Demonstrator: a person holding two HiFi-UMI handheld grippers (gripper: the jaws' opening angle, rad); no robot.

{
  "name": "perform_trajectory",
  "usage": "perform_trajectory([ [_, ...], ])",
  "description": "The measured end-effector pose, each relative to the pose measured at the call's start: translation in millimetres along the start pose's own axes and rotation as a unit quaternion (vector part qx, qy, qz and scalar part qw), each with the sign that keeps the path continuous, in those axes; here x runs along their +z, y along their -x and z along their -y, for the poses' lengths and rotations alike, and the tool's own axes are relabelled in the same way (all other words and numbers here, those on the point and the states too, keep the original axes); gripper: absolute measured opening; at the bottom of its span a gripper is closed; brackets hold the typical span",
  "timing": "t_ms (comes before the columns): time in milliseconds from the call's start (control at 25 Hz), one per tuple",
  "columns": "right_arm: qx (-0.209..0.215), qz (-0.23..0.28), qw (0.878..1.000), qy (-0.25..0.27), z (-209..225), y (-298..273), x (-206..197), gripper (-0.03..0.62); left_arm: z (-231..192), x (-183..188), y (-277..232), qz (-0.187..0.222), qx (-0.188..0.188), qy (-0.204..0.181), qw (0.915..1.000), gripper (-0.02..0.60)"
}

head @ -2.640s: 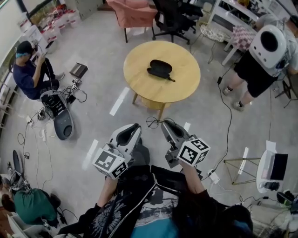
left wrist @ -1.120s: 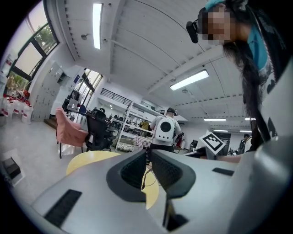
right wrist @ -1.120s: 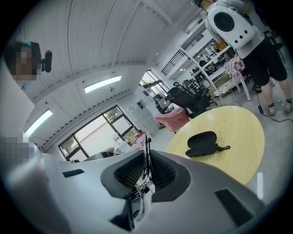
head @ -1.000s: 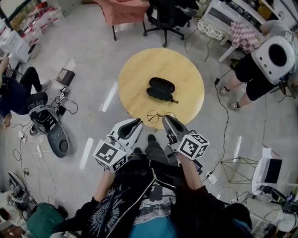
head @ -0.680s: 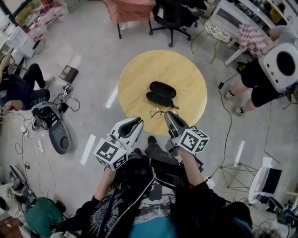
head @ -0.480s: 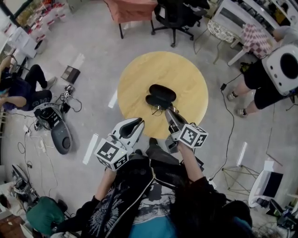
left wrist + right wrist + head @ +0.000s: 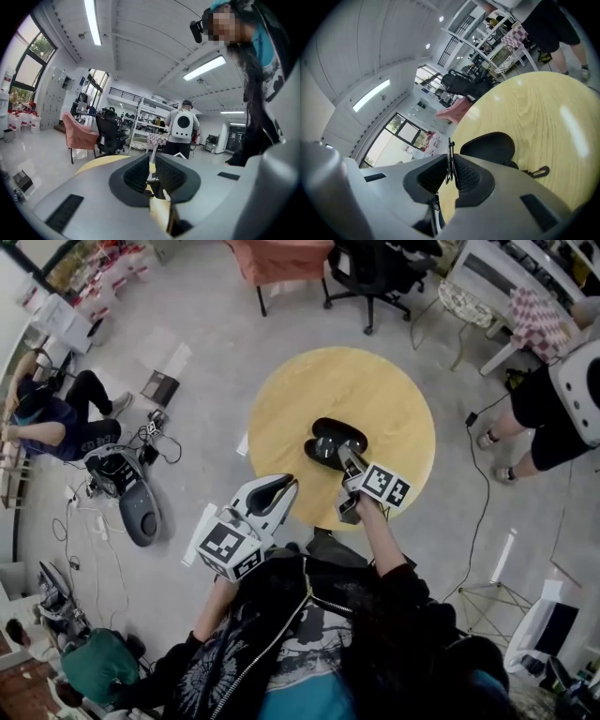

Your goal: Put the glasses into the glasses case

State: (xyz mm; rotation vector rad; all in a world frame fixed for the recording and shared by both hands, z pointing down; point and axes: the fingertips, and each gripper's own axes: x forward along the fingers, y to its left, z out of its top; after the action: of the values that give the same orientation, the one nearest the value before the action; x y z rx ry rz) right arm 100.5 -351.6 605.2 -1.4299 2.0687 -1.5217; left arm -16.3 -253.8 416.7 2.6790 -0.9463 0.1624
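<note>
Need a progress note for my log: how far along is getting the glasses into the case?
Done: the thin wire-framed glasses are clamped in the right gripper. In hand: that gripper hangs right at the open black hard-shell glasses case on the round wooden table. Still to do: laying the glasses inside and letting go. The left gripper is empty, jaws slightly apart.
</note>
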Motion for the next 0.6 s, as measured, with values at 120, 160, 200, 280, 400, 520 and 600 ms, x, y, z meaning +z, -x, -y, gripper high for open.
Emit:
perform_trajectory([
  [120, -0.005, -0.008, 1.000, -0.028, 10, -14, -7, 0.060, -7, 1, -1, -0.001, 0.007, 0.001, 1.0000, 0.032],
  [160, -0.005, -0.007, 0.999, -0.042, 13, -18, -9, 0.059, -9, 1, -1, -0.002, 0.009, 0.002, 1.0000, 0.032],
  [200, -0.005, -0.006, 0.998, -0.057, 17, -20, -11, 0.060, -10, 1, -2, -0.003, 0.011, 0.002, 0.9999, 0.032],
  [280, -0.010, -0.006, 0.996, -0.084, 25, -23, -14, 0.060, -10, 2, -4, -0.004, 0.013, 0.001, 0.9999, 0.031],
  [400, -0.024, -0.014, 0.995, -0.094, 37, -27, -19, 0.060, -11, 3, -6, -0.006, 0.014, 0.000, 0.9999, 0.032],
  [520, -0.033, -0.024, 0.995, -0.086, 43, -31, -25, 0.060, -16, 2, -6, -0.006, 0.018, 0.001, 0.9998, 0.031],
  [600, -0.041, -0.035, 0.996, -0.077, 47, -33, -29, 0.060, -18, 3, -5, -0.006, 0.020, 0.002, 0.9998, 0.032],
])
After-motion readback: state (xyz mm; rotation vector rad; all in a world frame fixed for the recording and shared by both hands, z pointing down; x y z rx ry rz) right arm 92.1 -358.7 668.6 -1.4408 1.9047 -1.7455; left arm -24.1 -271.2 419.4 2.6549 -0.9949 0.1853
